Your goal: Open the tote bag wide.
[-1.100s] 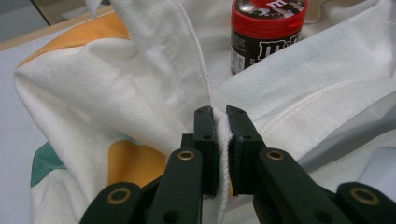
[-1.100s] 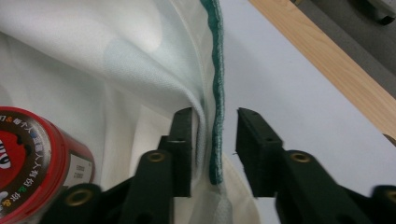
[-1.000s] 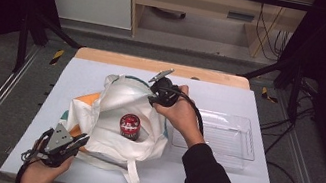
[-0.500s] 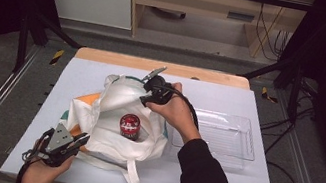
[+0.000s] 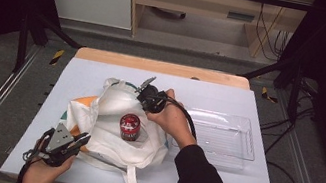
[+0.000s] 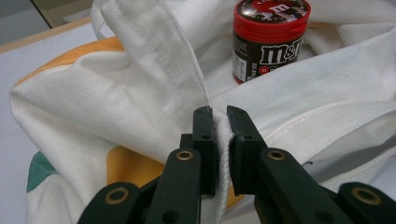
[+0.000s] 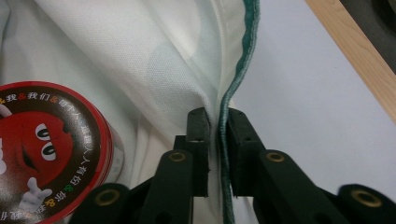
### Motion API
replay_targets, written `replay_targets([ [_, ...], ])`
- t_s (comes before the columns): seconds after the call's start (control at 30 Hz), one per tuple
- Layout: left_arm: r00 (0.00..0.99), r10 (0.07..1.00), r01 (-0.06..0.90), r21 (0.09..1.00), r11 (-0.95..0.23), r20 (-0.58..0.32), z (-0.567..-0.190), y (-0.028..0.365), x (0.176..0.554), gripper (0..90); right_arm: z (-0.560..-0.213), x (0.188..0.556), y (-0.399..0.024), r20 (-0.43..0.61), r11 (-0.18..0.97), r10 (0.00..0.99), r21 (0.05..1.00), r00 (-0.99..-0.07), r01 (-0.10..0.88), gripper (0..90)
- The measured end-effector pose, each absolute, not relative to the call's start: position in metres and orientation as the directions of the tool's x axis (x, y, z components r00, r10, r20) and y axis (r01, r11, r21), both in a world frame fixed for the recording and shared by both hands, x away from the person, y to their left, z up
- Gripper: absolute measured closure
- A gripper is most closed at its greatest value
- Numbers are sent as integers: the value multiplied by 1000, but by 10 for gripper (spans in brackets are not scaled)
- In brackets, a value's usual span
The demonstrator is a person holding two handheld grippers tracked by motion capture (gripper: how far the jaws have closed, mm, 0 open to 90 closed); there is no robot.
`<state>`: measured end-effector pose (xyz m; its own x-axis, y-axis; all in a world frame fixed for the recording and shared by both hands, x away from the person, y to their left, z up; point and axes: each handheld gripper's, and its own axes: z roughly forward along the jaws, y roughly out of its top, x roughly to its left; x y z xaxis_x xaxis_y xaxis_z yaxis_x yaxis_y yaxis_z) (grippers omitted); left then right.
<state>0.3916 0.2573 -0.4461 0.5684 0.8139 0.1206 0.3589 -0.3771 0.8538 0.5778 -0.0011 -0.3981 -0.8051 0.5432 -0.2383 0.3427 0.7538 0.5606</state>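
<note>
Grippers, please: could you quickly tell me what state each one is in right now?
Left gripper: closed on a fold of the white bag.
Right gripper: has just been closing, now closed on the bag's green-edged rim.

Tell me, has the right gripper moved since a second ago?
Yes. The right gripper slid left, away from the clear tray, closing on the bag's rim.

"m&m's" logo on jar [image 6: 268,39] side label; Chinese characters ring its red lid [image 7: 44,154].
</note>
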Motion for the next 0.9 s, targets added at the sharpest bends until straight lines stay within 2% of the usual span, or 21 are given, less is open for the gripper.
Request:
replay_targets([
  [0.5,571,810,364,841,-399,137,-445,259,389,829,-394,575,-13,-258,724,570,606,-780,328,862],
  [0.6,562,810,352,838,-417,167,-444,262,387,831,-386,576,-19,-258,699,591,637,-764,326,863],
  [0.9,552,821,370,839,-399,148,-444,273,381,836,-368,579,-29,-265,665,632,668,-728,334,864],
])
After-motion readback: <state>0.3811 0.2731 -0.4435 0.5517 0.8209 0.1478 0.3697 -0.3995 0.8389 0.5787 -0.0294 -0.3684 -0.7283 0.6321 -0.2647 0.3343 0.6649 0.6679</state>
